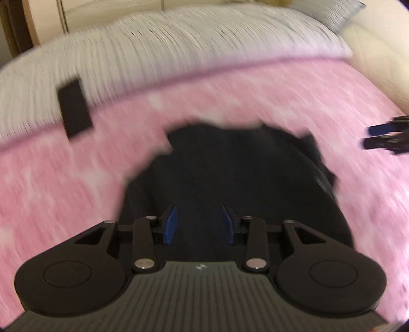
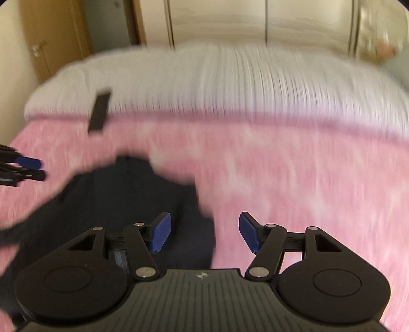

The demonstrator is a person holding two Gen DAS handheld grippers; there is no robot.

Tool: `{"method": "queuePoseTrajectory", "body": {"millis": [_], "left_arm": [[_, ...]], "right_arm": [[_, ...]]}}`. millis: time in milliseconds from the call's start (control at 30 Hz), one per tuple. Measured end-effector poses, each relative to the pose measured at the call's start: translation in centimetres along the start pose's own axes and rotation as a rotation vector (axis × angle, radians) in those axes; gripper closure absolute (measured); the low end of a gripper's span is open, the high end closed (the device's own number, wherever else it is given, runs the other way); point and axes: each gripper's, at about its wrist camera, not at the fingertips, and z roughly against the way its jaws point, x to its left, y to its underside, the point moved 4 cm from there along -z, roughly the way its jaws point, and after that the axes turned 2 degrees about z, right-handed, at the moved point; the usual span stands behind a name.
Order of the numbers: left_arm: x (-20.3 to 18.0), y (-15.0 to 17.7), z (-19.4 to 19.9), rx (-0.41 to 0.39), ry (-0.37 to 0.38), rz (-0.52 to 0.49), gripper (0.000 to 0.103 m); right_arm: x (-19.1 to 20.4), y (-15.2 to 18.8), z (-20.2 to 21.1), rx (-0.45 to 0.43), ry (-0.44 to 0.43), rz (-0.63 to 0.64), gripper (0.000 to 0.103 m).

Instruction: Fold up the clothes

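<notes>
Pink blanket (image 1: 230, 97) fills most of the left wrist view, motion-blurred, and on it we see a dark navy garment (image 1: 242, 178) lying crumpled directly ahead of the left gripper (image 1: 200, 224). We note that the 2 blue-padded fingers of this gripper stand apart with nothing between them, positioned over the near part of the garment; contact cannot be determined. Beyond the blanket lies a white ribbed bedcover (image 1: 191, 43), and a flat black rectangular object (image 1: 74, 108) rests across the line where blanket and bedcover meet. At the right edge we see the right gripper (image 1: 378, 136) entering sideways above the blanket, beside the garment. In the right wrist view, we see the right gripper (image 2: 204, 232) with its 2 fingers spread wide and empty. The garment (image 2: 122, 199) lies to the lower left, under the left finger only, while the right finger is over bare blanket (image 2: 294, 166). The left gripper (image 2: 28, 168) shows at the left edge, near the garment's far side. Wardrobe doors (image 2: 217, 23) stand behind the bedcover (image 2: 242, 76).
</notes>
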Motion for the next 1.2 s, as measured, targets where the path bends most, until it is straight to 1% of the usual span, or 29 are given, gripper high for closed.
{"method": "queuePoseTrajectory", "body": {"millis": [67,100,133,200,233,267,333,400,433,467,500,533,567,600,667,733,767,800,867,933,1033,1133,1200], "left_arm": [[-2.7,3.6,0.9,0.03,0.064,-0.034,0.07],[-4.2,5.4,1.5,0.042,0.094,-0.066,0.069],[-5.8,7.1,2.1,0.053,0.126,-0.099,0.067],[-8.7,10.1,3.3,0.07,0.195,-0.173,0.059],[-10.0,11.5,3.7,0.082,0.207,-0.228,0.057],[-11.1,12.8,3.7,0.095,0.202,-0.294,0.052],[-13.0,15.1,3.3,0.111,0.173,-0.438,0.051],[-14.2,17.1,1.7,0.126,0.091,-0.608,0.051],[-14.4,17.8,0.9,0.141,0.059,-0.65,0.054],[-14.2,18.1,0.1,0.157,0.049,-0.67,0.07],[-13.9,18.1,-0.5,0.17,0.045,-0.67,0.093],[-13.3,17.4,-0.5,0.174,0.056,-0.622,0.097],[-12.4,16.6,-0.5,0.18,0.075,-0.549,0.097],[-10.9,15.2,-0.1,0.186,0.119,-0.407,0.098],[-7.2,12.5,1.2,0.179,0.222,-0.078,0.098],[-3.1,10.3,2.5,0.156,0.328,0.239,0.098],[-1.3,9.5,3.1,0.14,0.372,0.339,0.098],[0.1,8.9,3.7,0.123,0.409,0.398,0.098],[2.4,8.1,4.4,0.105,0.48,0.479,0.098],[3.9,7.9,4.6,0.11,0.54,0.517,0.098],[4.2,8.4,4.5,0.155,0.598,0.515,0.098],[2.8,8.9,4.1,0.185,0.623,0.482,0.098],[2.5,9.4,4.0,0.2,0.634,0.462,0.098]], "right_arm": [[0.0,3.2,-1.0,0.069,-0.014,-0.025,0.04],[0.2,4.6,-1.5,0.104,-0.027,-0.04,0.041],[0.7,5.7,-1.8,0.126,-0.055,-0.061,0.042],[2.4,7.6,-2.3,0.159,-0.125,-0.105,0.042],[3.5,8.5,-2.5,0.172,-0.158,-0.115,0.042],[4.6,9.4,-2.7,0.186,-0.19,-0.123,0.042],[6.9,11.3,-3.3,0.209,-0.236,-0.132,0.043],[8.2,12.6,-3.9,0.224,-0.259,-0.173,0.043],[8.9,13.3,-4.2,0.231,-0.27,-0.196,0.042],[9.2,13.5,-4.1,0.226,-0.27,-0.214,0.042],[9.4,13.6,-3.9,0.218,-0.268,-0.232,0.042],[9.6,13.7,-3.7,0.21,-0.267,-0.249,0.042],[9.6,13.8,-3.6,0.204,-0.263,-0.263,0.042],[9.4,13.9,-3.2,0.197,-0.258,-0.271,0.042],[9.4,14.1,-2.6,0.186,-0.26,-0.273,0.042],[9.6,14.6,-1.9,0.179,-0.279,-0.277,0.042],[9.8,14.9,-1.6,0.177,-0.295,-0.281,0.042],[10.3,15.2,-1.5,0.175,-0.318,-0.289,0.042],[11.2,15.5,-1.4,0.169,-0.36,-0.311,0.041],[12.4,15.5,-1.9,0.141,-0.397,-0.344,0.041],[13.7,14.8,-2.6,0.085,-0.458,-0.416,0.04],[14.1,13.2,-4.0,0.01,-0.547,-0.557,0.039],[14.1,12.0,-4.7,-0.042,-0.601,-0.623,0.039]]}}
